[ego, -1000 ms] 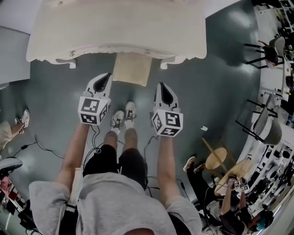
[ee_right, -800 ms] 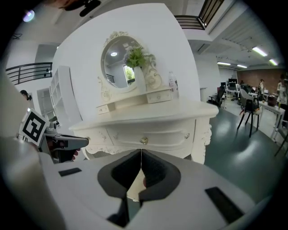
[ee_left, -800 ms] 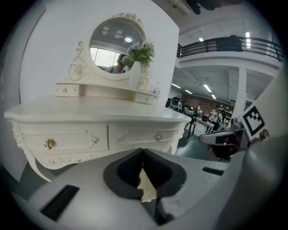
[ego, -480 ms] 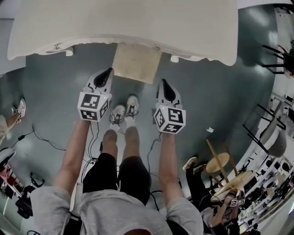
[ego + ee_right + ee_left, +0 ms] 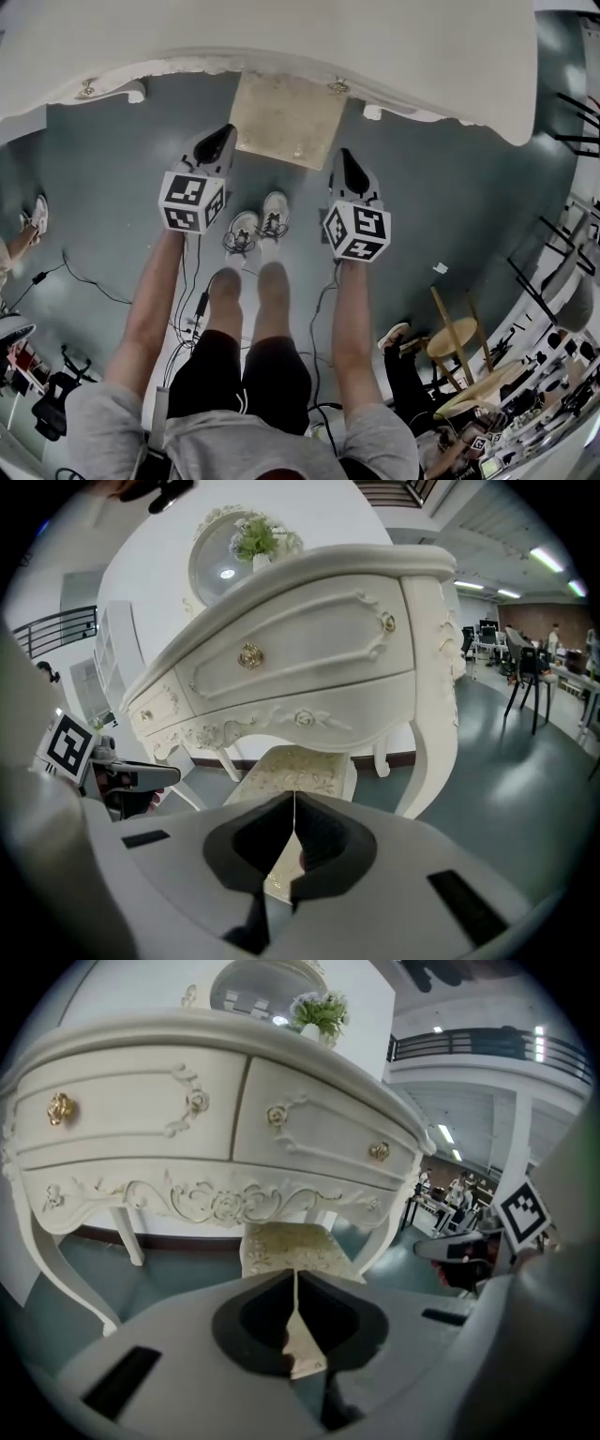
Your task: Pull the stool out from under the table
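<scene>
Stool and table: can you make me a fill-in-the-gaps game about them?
The stool is tucked partly ____ the table.
The left gripper and right gripper are both ____, holding nothing.
The table's drawer knobs are ____ coloured.
Missing words: under, shut, gold.

1. Left gripper (image 5: 223, 134) — fingers (image 5: 258, 1316) pressed together with nothing between them, held out ahead on a straight left arm (image 5: 150, 309).
2. Right gripper (image 5: 343, 157) — fingers (image 5: 328, 841) likewise closed and empty, right arm (image 5: 349, 328) extended alongside.
</scene>
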`<control>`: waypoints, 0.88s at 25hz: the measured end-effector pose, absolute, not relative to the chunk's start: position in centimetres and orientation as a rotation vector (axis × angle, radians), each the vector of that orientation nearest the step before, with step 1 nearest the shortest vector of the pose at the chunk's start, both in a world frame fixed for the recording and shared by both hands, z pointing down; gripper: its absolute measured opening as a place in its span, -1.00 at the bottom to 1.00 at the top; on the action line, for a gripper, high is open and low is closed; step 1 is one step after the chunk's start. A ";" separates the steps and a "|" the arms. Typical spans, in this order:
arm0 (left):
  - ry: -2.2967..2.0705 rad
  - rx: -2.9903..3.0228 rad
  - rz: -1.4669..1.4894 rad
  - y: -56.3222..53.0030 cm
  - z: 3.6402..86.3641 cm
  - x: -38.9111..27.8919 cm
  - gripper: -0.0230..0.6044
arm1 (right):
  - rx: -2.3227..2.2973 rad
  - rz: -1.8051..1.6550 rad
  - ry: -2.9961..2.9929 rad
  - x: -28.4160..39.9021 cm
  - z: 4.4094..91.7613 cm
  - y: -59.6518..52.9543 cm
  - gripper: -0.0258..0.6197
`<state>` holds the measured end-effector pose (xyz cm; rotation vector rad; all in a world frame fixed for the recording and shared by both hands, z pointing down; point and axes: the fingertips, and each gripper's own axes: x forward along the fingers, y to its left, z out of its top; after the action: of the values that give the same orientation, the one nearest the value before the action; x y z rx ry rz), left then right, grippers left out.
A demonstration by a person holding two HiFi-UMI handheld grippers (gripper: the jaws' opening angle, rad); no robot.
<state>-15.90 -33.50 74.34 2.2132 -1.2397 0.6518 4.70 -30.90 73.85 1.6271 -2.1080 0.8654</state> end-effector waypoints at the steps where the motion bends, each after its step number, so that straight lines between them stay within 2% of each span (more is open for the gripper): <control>1: -1.228 2.207 0.662 -33.6 75.3 -15.9 -0.91 | 1.626 0.870 -2.106 4.7 74.6 -31.0 -0.87; 8: -1.173 2.095 0.683 -34.4 81.9 -16.8 -0.82 | 1.632 0.992 -2.100 5.0 80.2 -31.9 -0.87; 10: -1.164 2.095 0.688 -34.5 83.0 -17.0 -0.72 | 1.615 1.045 -2.108 4.9 81.5 -31.9 -0.82; 12: -1.143 2.088 0.652 -34.5 83.8 -17.1 -0.53 | 1.588 1.102 -2.126 4.6 82.8 -31.9 -0.42; 13: -1.122 2.077 0.627 -34.4 84.2 -17.1 -0.36 | 1.580 1.131 -2.131 4.5 83.4 -31.9 -0.37; 14: -1.097 2.065 0.612 -34.3 84.7 -17.0 -0.18 | 1.576 1.158 -2.131 4.5 84.0 -32.0 -0.21; 16: -1.047 2.041 0.611 -34.1 86.0 -16.7 0.04 | 1.569 1.205 -2.116 4.6 85.2 -32.1 0.04; 19: -1.000 1.985 0.589 -34.2 87.9 -16.4 0.28 | 1.521 1.305 -2.109 4.3 86.8 -32.3 0.19; 22: -0.989 1.949 0.554 -34.7 88.8 -16.4 0.33 | 1.494 1.377 -2.110 4.1 88.0 -32.6 0.22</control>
<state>-16.42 -34.72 88.84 1.9486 -0.9892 0.5536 4.11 -32.64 87.98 1.4942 -2.1102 1.3766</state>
